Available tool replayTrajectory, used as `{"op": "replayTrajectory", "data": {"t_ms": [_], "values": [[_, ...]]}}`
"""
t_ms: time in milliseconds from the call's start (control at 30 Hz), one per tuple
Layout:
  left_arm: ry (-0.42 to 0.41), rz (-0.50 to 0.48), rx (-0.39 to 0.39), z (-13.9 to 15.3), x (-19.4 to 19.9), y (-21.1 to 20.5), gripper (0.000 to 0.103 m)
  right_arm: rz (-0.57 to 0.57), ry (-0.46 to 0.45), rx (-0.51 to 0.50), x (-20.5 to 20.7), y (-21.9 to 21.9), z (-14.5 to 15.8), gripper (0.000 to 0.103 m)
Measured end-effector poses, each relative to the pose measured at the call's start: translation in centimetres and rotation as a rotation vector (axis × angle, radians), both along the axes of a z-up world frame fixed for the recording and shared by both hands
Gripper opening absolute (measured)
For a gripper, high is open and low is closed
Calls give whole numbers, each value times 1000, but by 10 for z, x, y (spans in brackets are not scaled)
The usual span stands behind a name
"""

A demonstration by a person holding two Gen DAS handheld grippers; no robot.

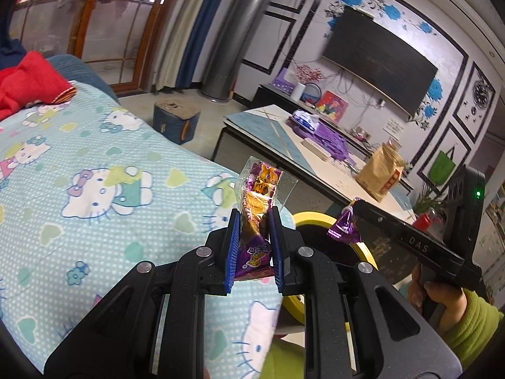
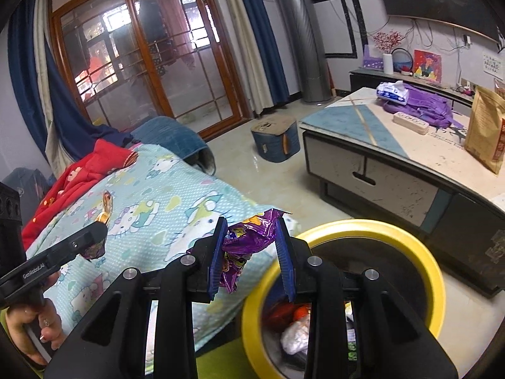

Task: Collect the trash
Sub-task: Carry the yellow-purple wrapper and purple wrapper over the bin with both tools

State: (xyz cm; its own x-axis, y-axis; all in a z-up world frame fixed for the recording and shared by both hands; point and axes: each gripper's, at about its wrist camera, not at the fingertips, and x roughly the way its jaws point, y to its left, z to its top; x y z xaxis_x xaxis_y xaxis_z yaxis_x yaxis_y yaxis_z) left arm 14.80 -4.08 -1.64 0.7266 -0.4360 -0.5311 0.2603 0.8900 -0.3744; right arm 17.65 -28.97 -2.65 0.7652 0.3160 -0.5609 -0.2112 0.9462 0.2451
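My left tongs [image 1: 254, 246] are clamped on a tall purple and orange snack wrapper [image 1: 257, 195], held upright above the sofa's cat-print cover [image 1: 94, 170] near its edge. My right tongs [image 2: 252, 252] pinch a crumpled purple wrapper [image 2: 249, 237] just beside the yellow-rimmed bin [image 2: 438, 278], which stands on the floor against the sofa with trash already inside.

The yellow-rimmed bin [image 2: 437, 271] stands open-topped between the bed [image 2: 164, 195] and the low table [image 2: 410, 170].
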Motion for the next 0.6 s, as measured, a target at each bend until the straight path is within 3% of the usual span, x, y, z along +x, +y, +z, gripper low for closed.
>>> {"op": "replayTrajectory", "data": {"t_ms": [600], "values": [[-16,-151,79,-2,-11,-69,13,-102,-6,18,-16,-59,-6,29]]}}
